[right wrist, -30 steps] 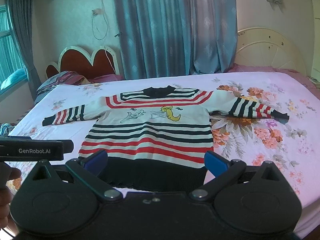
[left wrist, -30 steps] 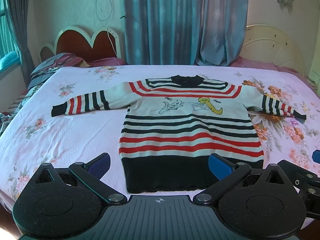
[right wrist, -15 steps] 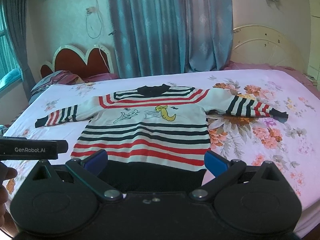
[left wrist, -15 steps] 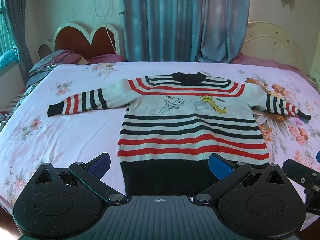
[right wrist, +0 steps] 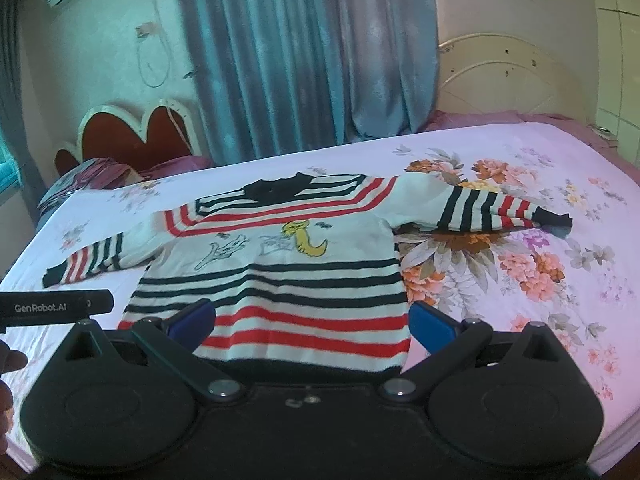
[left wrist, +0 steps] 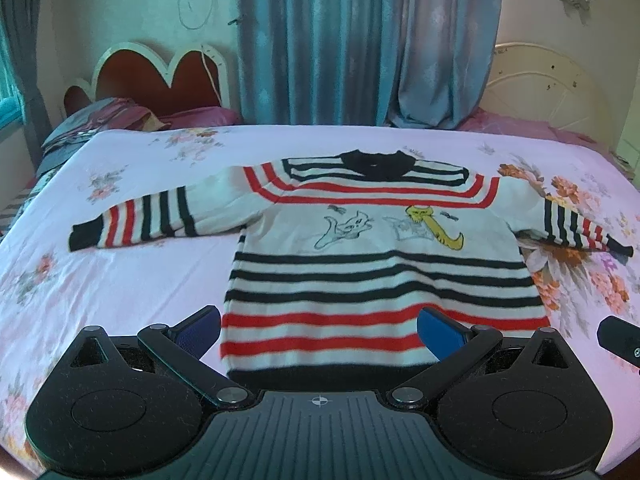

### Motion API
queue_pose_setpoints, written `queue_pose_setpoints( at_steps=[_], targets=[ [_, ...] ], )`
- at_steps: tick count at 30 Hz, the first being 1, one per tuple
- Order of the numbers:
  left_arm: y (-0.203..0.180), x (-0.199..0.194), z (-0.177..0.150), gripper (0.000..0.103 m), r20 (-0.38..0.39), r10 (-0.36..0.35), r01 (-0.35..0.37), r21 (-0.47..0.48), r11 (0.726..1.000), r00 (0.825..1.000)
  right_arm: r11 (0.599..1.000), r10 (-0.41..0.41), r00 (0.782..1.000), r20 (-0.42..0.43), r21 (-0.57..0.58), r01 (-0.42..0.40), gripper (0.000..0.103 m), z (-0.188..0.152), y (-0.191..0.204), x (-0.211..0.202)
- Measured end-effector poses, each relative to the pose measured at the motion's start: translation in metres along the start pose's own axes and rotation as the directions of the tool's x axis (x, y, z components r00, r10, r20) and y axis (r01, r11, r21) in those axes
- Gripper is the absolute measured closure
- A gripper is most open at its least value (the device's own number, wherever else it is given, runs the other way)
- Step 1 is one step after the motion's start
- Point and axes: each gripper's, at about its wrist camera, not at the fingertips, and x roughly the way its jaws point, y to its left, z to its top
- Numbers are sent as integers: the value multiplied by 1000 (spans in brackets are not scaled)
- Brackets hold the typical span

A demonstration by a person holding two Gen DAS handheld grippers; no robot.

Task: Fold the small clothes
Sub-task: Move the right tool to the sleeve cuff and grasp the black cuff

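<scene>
Striped sweater (left wrist: 380, 264) lies flat on the bed (left wrist: 120, 280); left gripper (left wrist: 319, 330) and right gripper (right wrist: 310, 320) both spread wide above its hem.

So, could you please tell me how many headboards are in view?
2. A red headboard with a white scalloped edge stands at the far left beside the curtains; a cream headboard stands at the far right. More may be hidden outside the frame.
</scene>
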Motion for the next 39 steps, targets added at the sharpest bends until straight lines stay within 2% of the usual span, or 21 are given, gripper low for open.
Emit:
queue_pose_setpoints(
  at_steps=[10,23,30,39],
  targets=[
    [0,45,37,0,19,-8,7,67,998,1000,997,-69,998,7,38,69,1,22,0,33],
    [3,103,66,0,-4,-76,76,53,996,997,985,-165,986,8,58,164,1,46,-1,76],
    [-6,127,75,0,-18,-66,67,36,997,998,981,-187,982,8,61,186,1,58,-15,96],
    [-33,157,86,0,-30,-20,20,23,1000,999,983,-176,984,-7,60,176,3,78,-51,130]
  ],
)
